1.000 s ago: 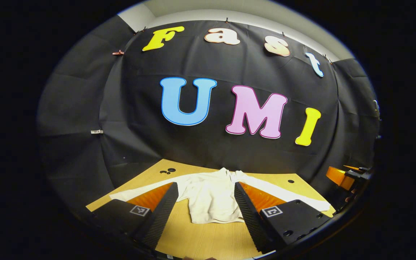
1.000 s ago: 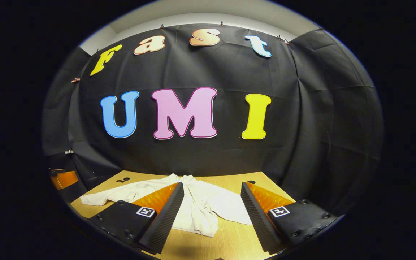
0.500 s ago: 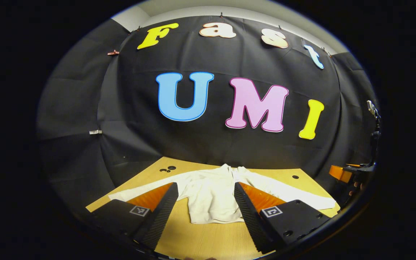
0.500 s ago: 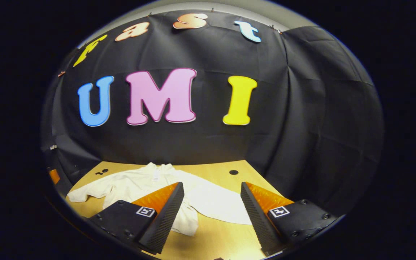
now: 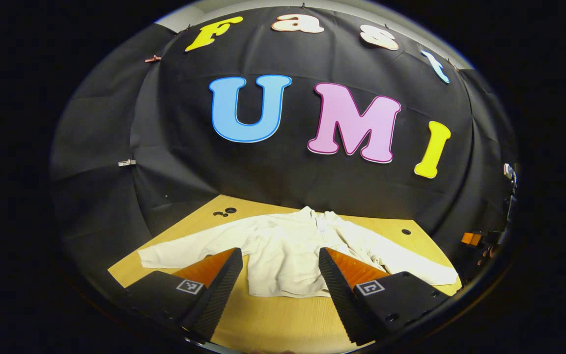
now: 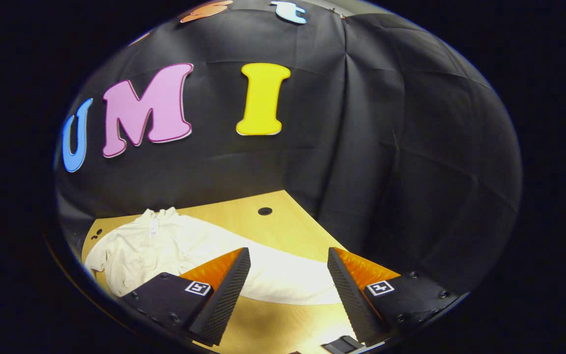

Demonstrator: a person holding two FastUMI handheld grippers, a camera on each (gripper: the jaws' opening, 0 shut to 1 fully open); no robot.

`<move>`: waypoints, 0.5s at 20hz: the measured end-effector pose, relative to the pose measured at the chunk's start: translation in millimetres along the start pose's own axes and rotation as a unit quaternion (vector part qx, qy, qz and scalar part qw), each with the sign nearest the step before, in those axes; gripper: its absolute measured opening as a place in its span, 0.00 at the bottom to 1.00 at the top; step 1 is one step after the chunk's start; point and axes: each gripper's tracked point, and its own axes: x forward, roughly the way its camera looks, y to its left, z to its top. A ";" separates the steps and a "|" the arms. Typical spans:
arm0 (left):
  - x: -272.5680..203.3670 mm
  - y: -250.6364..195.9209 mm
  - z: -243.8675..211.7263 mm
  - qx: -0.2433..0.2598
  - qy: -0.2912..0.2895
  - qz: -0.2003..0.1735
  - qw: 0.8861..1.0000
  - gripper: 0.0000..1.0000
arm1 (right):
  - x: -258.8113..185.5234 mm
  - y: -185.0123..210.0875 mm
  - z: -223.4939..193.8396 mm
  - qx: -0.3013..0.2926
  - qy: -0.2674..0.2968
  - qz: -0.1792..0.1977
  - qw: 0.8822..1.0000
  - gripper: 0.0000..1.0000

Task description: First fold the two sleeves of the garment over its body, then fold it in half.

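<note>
Right gripper (image 6: 288, 290): jaws spread, empty; garment's (image 6: 150, 248) right sleeve (image 6: 283, 280) lies crosswise just ahead between them. Left gripper (image 5: 278, 290): also spread, empty, facing hem, farther from its sleeve.

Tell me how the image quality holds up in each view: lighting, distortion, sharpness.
Left gripper view: even light, the garment sharp, the table edge bowed by the fisheye, the left gripper open. Right gripper view: the near sleeve is bright, almost washed out, the wall cloth's folds curve strongly toward the rim, and the right gripper is open and sharp.
</note>
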 end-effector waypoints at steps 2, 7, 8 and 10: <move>7.7 -8.6 -3.7 0.007 0.003 -0.005 1.000 0.96 | 17.4 -15.6 -14.2 0.000 0.024 -0.018 1.000 0.98; 24.0 -19.5 -17.2 0.012 0.023 -0.011 1.000 0.97 | 50.7 -66.3 -56.8 0.026 0.101 -0.072 0.992 0.98; 26.3 -21.0 -22.2 0.010 0.029 -0.011 0.999 0.97 | 55.8 -76.7 -61.7 0.026 0.108 -0.081 0.991 0.98; 30.3 -21.1 -31.1 0.009 0.042 -0.010 0.999 0.97 | 63.5 -94.1 -75.3 0.022 0.126 -0.096 0.987 0.98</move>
